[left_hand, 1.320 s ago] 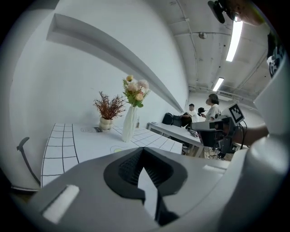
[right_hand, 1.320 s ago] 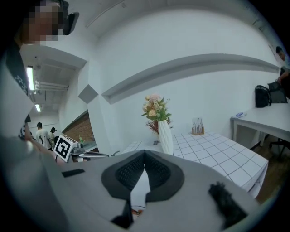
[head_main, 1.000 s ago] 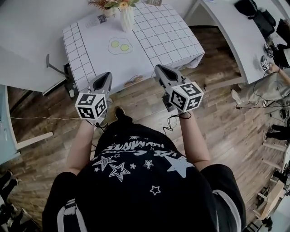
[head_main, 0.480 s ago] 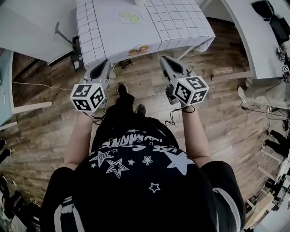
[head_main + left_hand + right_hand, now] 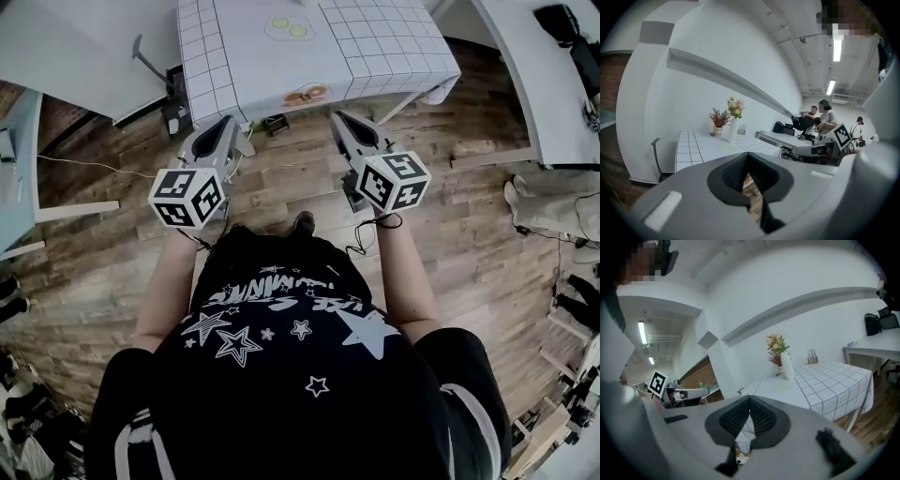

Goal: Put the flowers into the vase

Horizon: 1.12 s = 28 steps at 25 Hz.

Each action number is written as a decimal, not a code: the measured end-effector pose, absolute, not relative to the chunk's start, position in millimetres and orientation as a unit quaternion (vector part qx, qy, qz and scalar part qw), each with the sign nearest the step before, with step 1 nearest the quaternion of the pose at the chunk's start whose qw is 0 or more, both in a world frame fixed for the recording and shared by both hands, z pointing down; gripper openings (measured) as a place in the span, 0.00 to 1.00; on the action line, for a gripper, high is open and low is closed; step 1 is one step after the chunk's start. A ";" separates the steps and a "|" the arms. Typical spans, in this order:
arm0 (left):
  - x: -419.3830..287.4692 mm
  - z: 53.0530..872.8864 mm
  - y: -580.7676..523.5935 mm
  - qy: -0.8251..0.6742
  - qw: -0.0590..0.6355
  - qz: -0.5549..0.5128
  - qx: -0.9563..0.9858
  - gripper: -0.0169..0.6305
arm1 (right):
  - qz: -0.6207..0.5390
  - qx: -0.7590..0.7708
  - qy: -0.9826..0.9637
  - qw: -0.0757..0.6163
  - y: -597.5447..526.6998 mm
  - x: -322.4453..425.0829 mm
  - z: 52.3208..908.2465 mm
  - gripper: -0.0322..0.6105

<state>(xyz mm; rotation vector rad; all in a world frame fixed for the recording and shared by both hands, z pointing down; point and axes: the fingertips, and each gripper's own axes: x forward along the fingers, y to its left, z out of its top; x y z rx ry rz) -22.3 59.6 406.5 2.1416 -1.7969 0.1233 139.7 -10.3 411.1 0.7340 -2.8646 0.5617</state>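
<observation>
Both claws empty, pressed together: left claw (image 5: 749,164) and right claw (image 5: 749,409) hang over the wooden floor (image 5: 281,187), short of the near edge of the checked surface (image 5: 375,56). Flowers (image 5: 735,108) already look seated in the white vase (image 5: 733,131) toward the far edge, beside a potted plant (image 5: 720,121). If a stem needs reseating, close in on the near edge first, then spread one claw and pinch low. Floor ahead open; chair (image 5: 655,152) off the left edge, white desk (image 5: 534,75) right.
</observation>
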 end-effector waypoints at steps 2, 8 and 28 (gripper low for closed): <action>-24.9 403.9 59.2 -0.627 0.169 0.040 0.760 0.04 | 0.185 0.248 -0.948 0.069 -10.6 132.3 410.9 0.07; -50.3 389.7 74.2 -0.599 0.153 0.032 0.785 0.04 | 0.175 0.272 -0.944 0.064 -1.6 91.1 398.5 0.07; -134.7 394.6 128.1 -0.505 0.167 0.005 0.847 0.04 | 0.141 0.386 -0.909 0.072 112.4 20.1 381.9 0.07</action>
